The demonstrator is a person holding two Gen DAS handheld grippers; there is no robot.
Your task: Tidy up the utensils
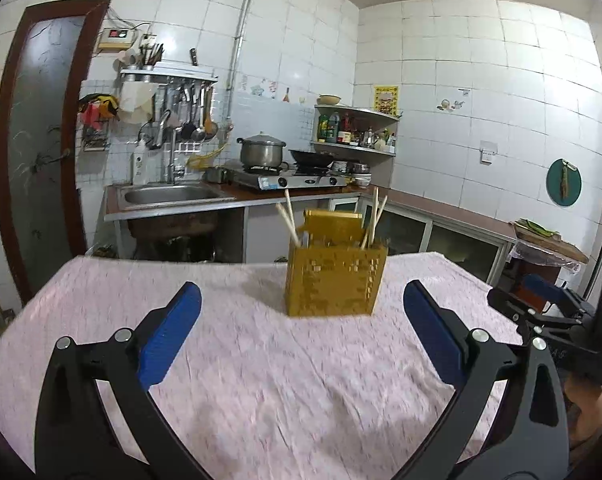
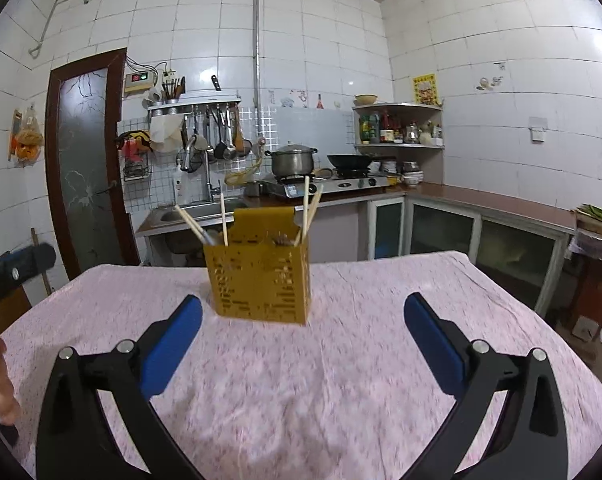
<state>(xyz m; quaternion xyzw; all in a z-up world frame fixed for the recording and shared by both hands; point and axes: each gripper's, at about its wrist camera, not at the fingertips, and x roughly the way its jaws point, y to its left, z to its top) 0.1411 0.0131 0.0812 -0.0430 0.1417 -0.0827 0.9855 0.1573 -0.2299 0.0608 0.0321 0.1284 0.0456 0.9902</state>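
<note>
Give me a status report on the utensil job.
Left tongs open, empty. Right tongs open, empty. Chopsticks upright in yellow holder on cloth. Nothing in the way.

Chopsticks (image 1: pixel 291 216) in holder (image 1: pixel 335 284), on table (image 1: pixel 261 360).

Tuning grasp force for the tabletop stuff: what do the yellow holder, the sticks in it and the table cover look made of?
Yellow holder: likely moulded plastic, matte, with punched-looking perforations and thin walls.
Chopsticks: probably bamboo or light wood, pale and unvarnished-looking; blur leaves it open.
Tablecloth: pink woven fabric, soft, faintly wrinkled, no gloss.
</note>
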